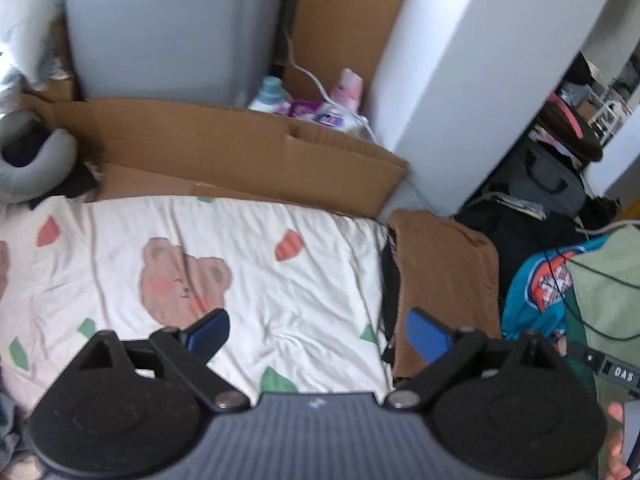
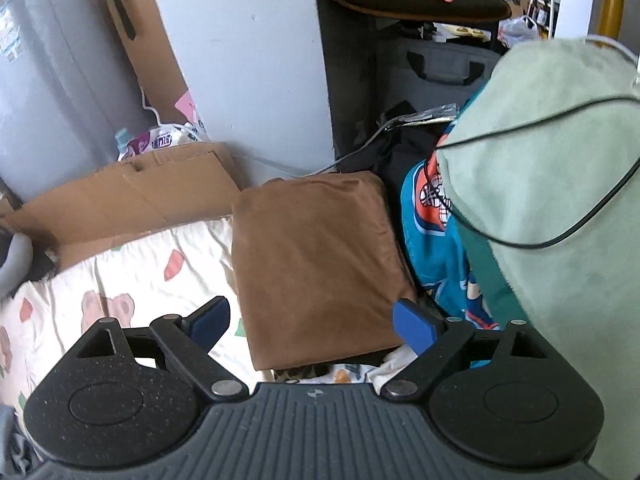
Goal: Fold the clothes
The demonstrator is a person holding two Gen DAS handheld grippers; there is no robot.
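Right wrist view: right gripper (image 2: 312,326) spread, empty, above folded brown garment (image 2: 316,256). Left gripper (image 1: 318,334) likewise spread. Advise picking the teal garment (image 2: 436,248) next, pinching both shoulders.

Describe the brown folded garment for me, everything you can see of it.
The brown garment is folded into a neat, thick rectangle of plain, smooth-looking fabric, lying flat. It sits on top of a stack of other clothes at the edge of the bear-print bedsheet, beside a teal printed garment. Neither gripper touches it.
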